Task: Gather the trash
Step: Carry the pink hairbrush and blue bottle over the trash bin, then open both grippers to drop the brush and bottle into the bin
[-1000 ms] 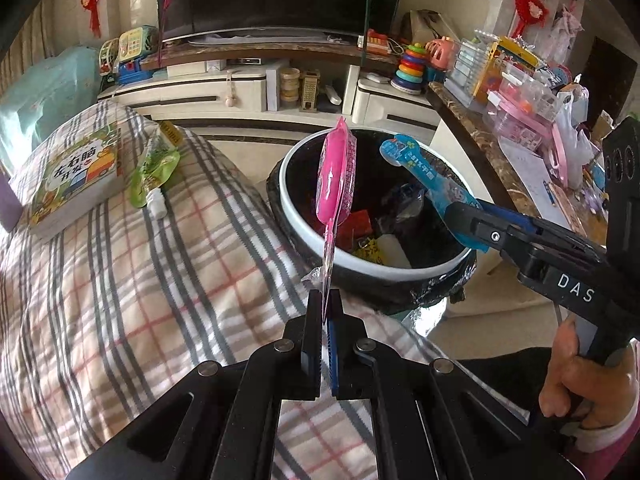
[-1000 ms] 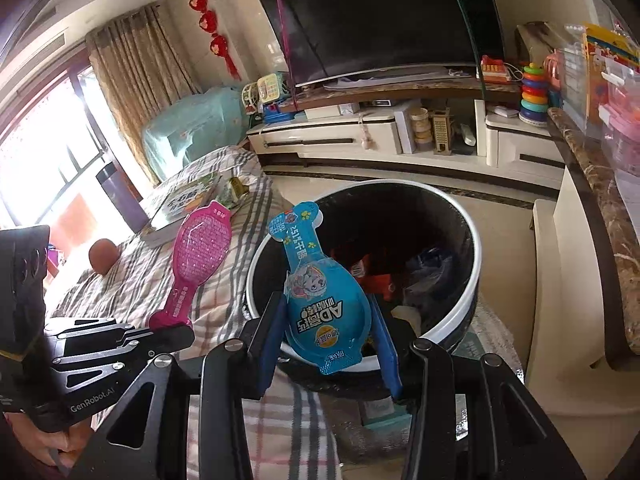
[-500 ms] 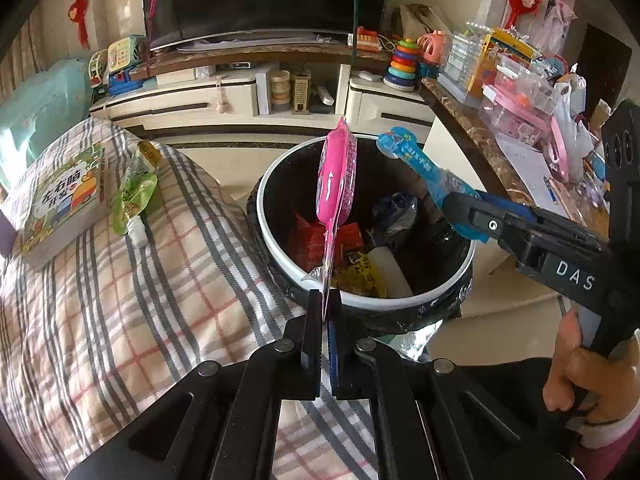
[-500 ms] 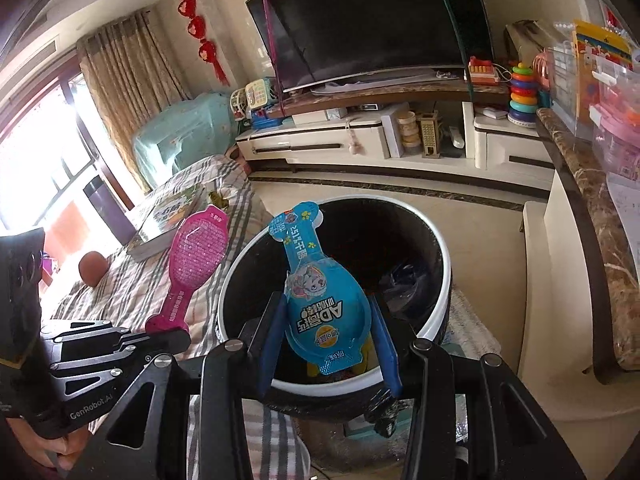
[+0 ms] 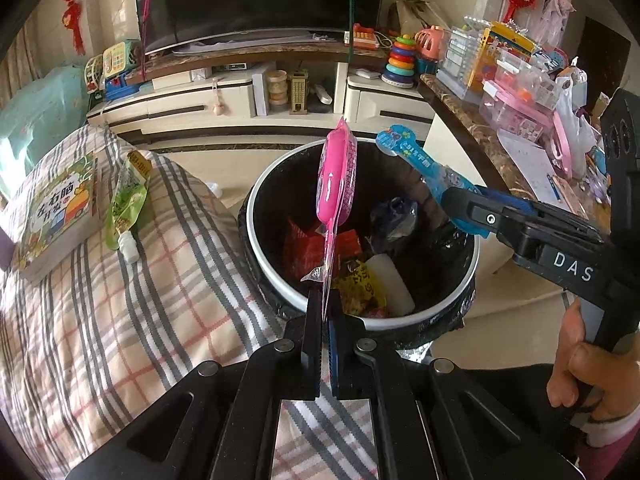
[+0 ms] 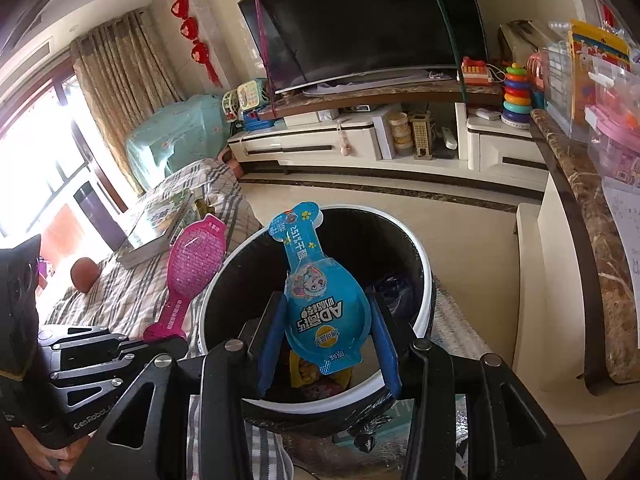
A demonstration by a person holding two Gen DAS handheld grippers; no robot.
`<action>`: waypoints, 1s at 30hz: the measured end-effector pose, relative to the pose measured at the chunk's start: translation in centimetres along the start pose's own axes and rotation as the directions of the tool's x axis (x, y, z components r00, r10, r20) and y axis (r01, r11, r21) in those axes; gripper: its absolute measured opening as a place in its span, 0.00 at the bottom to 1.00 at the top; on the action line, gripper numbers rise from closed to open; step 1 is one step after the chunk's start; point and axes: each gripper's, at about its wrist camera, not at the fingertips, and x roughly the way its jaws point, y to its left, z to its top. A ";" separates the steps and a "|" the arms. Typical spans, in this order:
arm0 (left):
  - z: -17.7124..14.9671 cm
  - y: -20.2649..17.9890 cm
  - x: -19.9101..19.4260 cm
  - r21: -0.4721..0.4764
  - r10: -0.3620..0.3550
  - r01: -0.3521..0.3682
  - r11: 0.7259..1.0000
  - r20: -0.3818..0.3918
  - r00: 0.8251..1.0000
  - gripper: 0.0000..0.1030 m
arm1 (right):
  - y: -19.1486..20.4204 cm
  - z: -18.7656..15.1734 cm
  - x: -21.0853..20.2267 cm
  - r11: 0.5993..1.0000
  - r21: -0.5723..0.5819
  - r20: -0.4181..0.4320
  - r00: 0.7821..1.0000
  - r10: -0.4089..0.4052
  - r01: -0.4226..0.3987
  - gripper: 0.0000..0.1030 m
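My left gripper [image 5: 327, 300] is shut on the thin tail of a pink spoon-shaped snack pack [image 5: 336, 176], which stands upright over the near rim of the black trash bin [image 5: 276, 288]. In the right wrist view my right gripper [image 6: 326, 320] is shut on the round body of a blue snack pack [image 6: 322, 304], held above the bin [image 6: 424, 304]. The same blue pack [image 5: 420, 164] and right gripper [image 5: 460, 204] show over the bin's right side in the left wrist view. The pink pack [image 6: 196, 256] and left gripper [image 6: 168, 346] sit at the left of the right wrist view.
The bin holds red, yellow and white wrappers [image 5: 352, 264]. A green pouch [image 5: 126, 200] and a picture book [image 5: 56, 216] lie on the checked blanket [image 5: 120, 320] left of the bin. A marble-topped counter [image 5: 480, 132] with toys runs at the right; a TV cabinet [image 5: 248, 92] stands behind.
Both grippers have moved toward the bin with their packs, so the bin looks larger and more of its contents show. Neither grip has changed.
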 end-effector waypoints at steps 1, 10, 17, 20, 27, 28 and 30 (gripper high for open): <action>0.1 0.0 0.1 0.002 0.000 0.000 1.000 0.000 1.000 0.01 | -0.1 0.0 0.1 1.000 0.001 -0.001 1.000 0.000 0.000 0.41; 0.6 -0.4 0.8 0.017 0.009 -0.008 1.000 -0.009 1.000 0.01 | -0.4 0.7 0.7 1.000 0.004 -0.010 1.000 -0.009 0.009 0.41; 1.0 -0.5 1.6 0.026 0.017 -0.016 1.000 -0.019 1.000 0.01 | -0.6 1.0 1.2 1.000 0.008 -0.019 1.000 -0.015 0.015 0.41; 1.2 -0.7 1.9 0.032 0.021 -0.020 0.999 -0.023 0.999 0.01 | -0.7 1.2 1.5 1.000 0.009 -0.024 1.000 -0.017 0.017 0.41; 1.6 -0.8 2.5 0.048 0.032 -0.030 0.998 -0.030 0.999 0.01 | -0.6 1.2 1.8 1.000 0.008 -0.032 0.999 -0.023 0.023 0.41; 1.6 -0.9 2.6 0.048 0.032 -0.031 0.998 -0.030 0.999 0.01 | -0.6 1.2 1.8 1.000 0.009 -0.034 0.999 -0.024 0.024 0.41; 1.6 -0.8 2.6 0.048 0.032 -0.030 0.998 -0.031 0.999 0.01 | -0.6 1.3 1.9 1.000 0.009 -0.035 0.999 -0.025 0.025 0.41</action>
